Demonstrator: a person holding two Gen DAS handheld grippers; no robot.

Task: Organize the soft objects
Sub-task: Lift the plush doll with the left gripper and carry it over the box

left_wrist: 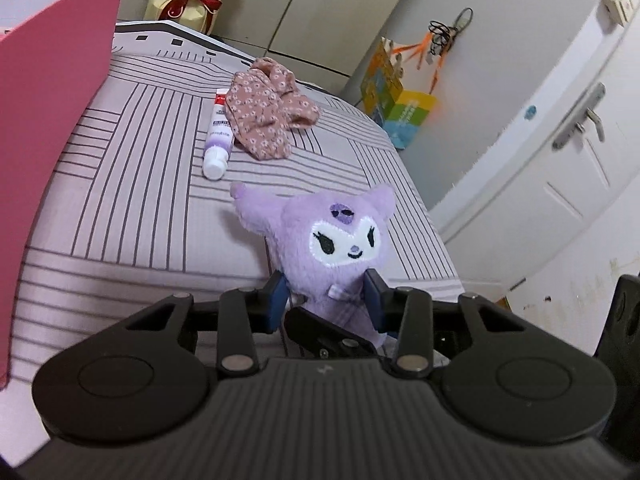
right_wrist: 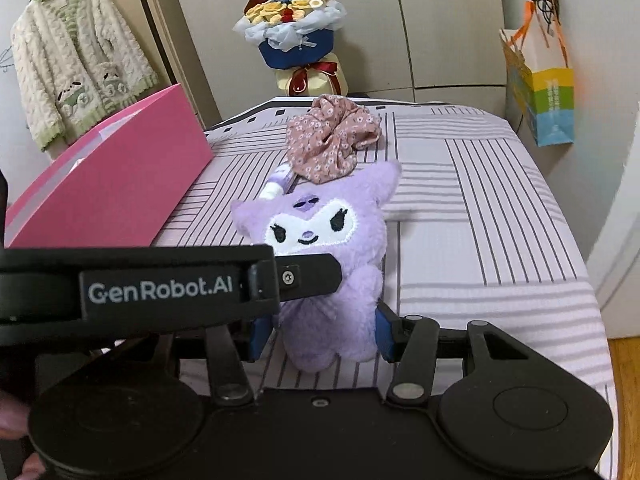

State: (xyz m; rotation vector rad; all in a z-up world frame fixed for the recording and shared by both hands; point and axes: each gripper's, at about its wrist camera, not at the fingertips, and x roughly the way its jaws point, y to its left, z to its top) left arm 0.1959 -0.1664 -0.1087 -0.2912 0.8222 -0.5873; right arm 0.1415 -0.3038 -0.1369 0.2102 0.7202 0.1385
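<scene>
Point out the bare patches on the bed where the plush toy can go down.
Bare sheet lies right of the purple plush, out to the bed edge, and between the pink box and the tube. Crowded: tube and floral scrunchie touch, behind the plush.

Around the striped bed

A bouquet [right_wrist: 294, 24] stands behind it, a cardigan [right_wrist: 76, 60] hangs left, a paper bag [right_wrist: 540, 88] right, a door [left_wrist: 560, 140] beyond.

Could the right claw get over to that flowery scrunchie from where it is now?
Probably not directly. The right claw has its fingers on either side of the purple plush toy, which lies between it and the scrunchie, and the left claw crosses in front. It would need to move around them first.
</scene>
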